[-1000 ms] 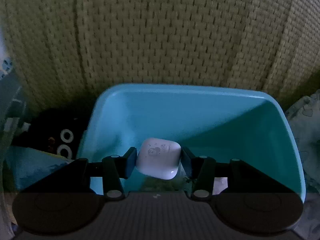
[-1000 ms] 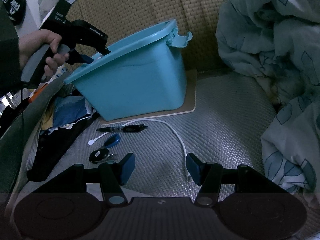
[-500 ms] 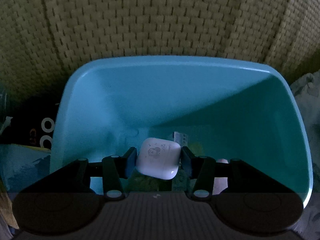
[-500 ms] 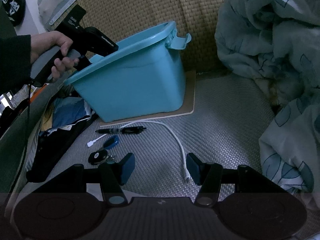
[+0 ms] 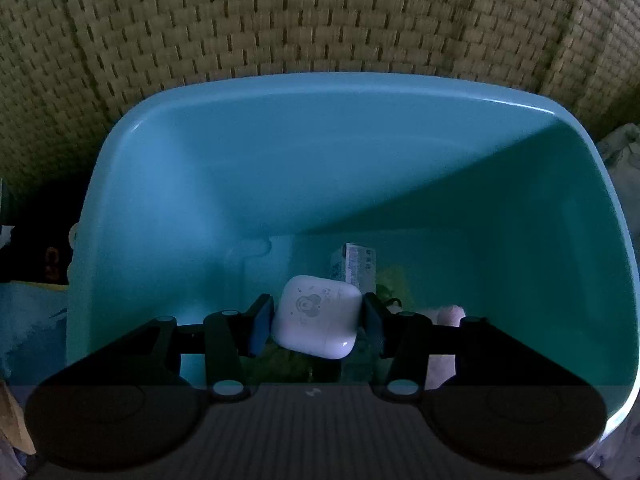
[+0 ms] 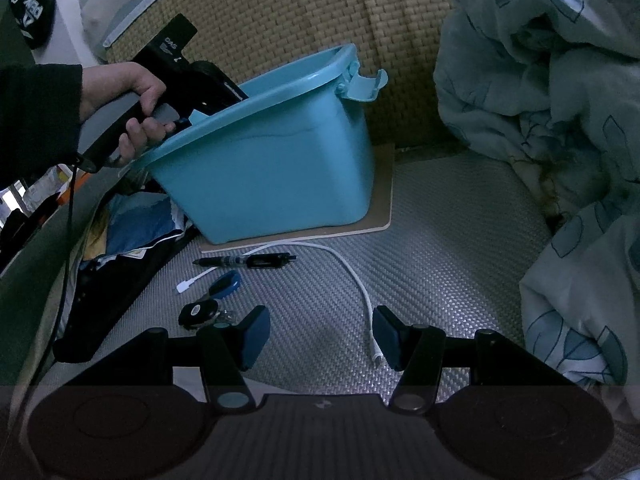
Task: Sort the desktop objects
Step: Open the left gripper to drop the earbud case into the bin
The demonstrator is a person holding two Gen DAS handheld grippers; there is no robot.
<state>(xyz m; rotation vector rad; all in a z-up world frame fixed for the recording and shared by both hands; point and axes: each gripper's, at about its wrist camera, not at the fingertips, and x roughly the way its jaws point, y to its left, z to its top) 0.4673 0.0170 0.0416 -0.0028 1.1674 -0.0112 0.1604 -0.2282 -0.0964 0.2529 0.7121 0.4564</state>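
Filling most of the left wrist view, the one teal plastic bin (image 5: 400,168) now spreads wider than a second ago, its rim reaching nearly both edges and its floor showing beyond the gripper tips; the woven straw mat (image 5: 320,20) behind it takes up less of the picture than before. In the right wrist view the same bin stands on one thin tan board (image 6: 380,200) ahead and to the left of the right gripper (image 6: 320,336), and the left hand (image 6: 136,108) has carried its black tool further over the rim than it was earlier.

One rumpled pale leaf-print blanket (image 6: 560,100) lies ahead and to the right of the right gripper. One white charging cable (image 6: 352,276) curves across the grey woven surface (image 6: 440,260) just ahead of that gripper, its plug beside the right finger. One black pen (image 6: 248,260), one blue-handled key (image 6: 226,283) and one black key fob (image 6: 198,314) lie ahead and to the left, all where they were.

The left gripper (image 5: 316,322) is clamped on one white rounded earbud case (image 5: 316,322), held above the bin's floor as before. Beyond it lie one white printed packet (image 5: 358,266) and one pinkish item (image 5: 450,314).

The right gripper stands spread, holding nothing, unchanged.
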